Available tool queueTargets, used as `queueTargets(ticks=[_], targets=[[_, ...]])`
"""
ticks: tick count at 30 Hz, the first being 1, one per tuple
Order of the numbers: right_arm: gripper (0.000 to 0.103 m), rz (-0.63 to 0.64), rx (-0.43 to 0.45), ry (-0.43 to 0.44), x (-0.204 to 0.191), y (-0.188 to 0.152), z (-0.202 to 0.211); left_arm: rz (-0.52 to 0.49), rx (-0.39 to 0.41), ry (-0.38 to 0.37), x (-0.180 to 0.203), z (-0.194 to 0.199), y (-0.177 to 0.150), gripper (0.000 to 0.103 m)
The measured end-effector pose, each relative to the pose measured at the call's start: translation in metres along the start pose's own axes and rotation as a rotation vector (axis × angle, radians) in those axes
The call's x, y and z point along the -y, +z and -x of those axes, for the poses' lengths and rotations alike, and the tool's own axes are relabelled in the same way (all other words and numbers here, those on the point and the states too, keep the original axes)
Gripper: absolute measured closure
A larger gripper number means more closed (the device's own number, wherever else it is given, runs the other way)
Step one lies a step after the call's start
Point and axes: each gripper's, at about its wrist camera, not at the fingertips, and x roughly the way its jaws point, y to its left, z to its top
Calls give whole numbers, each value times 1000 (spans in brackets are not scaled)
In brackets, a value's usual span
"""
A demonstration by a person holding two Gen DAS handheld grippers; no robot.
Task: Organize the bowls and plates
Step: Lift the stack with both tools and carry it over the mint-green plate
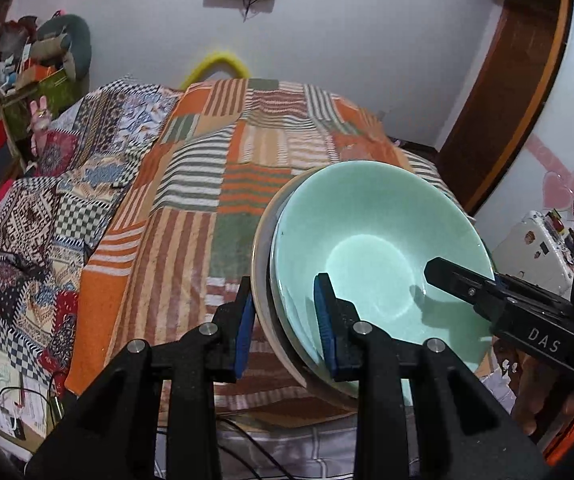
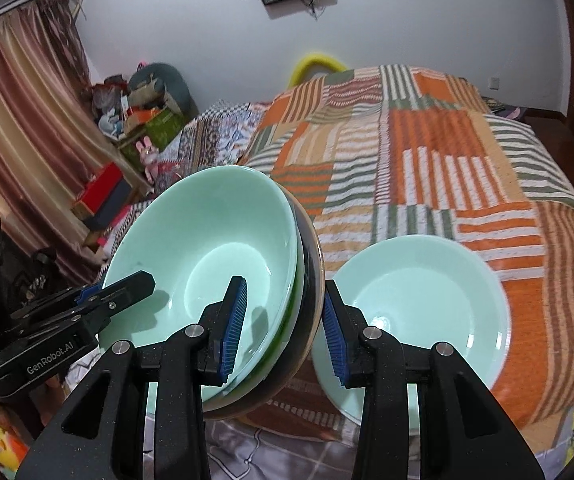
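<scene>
A stack of dishes hangs above the bed between both grippers. A mint-green bowl point(image 1: 371, 240) point(image 2: 207, 240) sits on top, with the rims of a green, a dark and a tan plate point(image 2: 311, 280) under it. My left gripper point(image 1: 285, 324) is shut on the stack's left rim, one blue pad inside the bowl and one under the tan plate point(image 1: 261, 280). My right gripper point(image 2: 283, 332) is shut on the opposite rim the same way. Each gripper shows in the other's view: the right gripper point(image 1: 467, 288) and the left gripper point(image 2: 127, 292). A second mint-green bowl point(image 2: 419, 312) lies on the bedspread to the right.
A bed with an orange, green and white striped patchwork bedspread point(image 1: 223, 168) point(image 2: 427, 152) fills the middle. Boxes and soft toys point(image 2: 143, 108) pile up by the striped curtain point(image 2: 15, 140) at the left. Cables and papers point(image 1: 11, 408) lie on the floor at the lower left.
</scene>
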Motion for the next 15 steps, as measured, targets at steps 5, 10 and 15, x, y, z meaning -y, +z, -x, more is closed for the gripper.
queueTargets(ticks=[5, 10, 15], targets=[[69, -16, 42, -19, 14, 1, 20, -35, 9, -24, 24, 4, 3, 74], [69, -35, 76, -42, 30, 0, 38, -65, 2, -46, 47, -1, 6, 74], [69, -55, 93, -71, 46, -2, 50, -97, -6, -68, 69, -9, 8, 74]])
